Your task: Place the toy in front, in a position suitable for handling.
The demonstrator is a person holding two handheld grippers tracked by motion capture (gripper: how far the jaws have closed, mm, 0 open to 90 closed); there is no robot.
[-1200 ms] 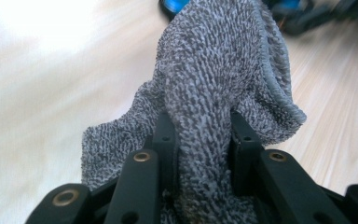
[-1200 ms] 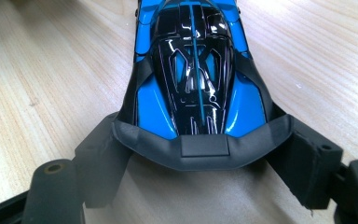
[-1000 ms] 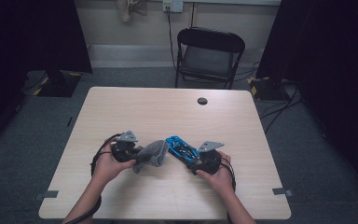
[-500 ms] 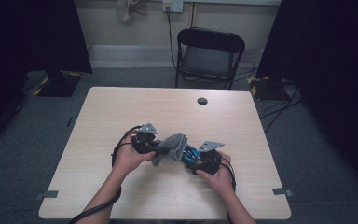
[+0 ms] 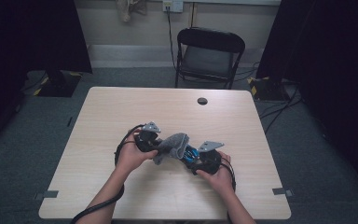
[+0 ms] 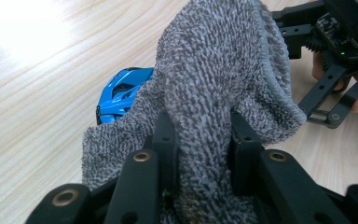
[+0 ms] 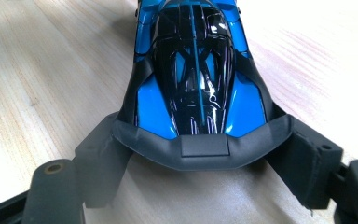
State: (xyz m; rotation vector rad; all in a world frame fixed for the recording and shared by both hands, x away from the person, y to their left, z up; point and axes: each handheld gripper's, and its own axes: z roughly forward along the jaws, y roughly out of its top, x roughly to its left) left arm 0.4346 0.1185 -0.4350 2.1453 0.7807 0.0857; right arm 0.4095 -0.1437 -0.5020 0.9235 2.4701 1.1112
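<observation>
A recording studio or lab: black curtains, a folding chair, floor cables, one bare table.

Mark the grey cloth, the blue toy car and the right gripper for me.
grey cloth (image 6: 223, 70): left gripper view, on its raised fold above the jaws.
blue toy car (image 7: 196, 65): right gripper view, on its black roof.
right gripper (image 5: 196, 159): high view, between its jaw tips.

Light wooden table, blue toy car on it
</observation>
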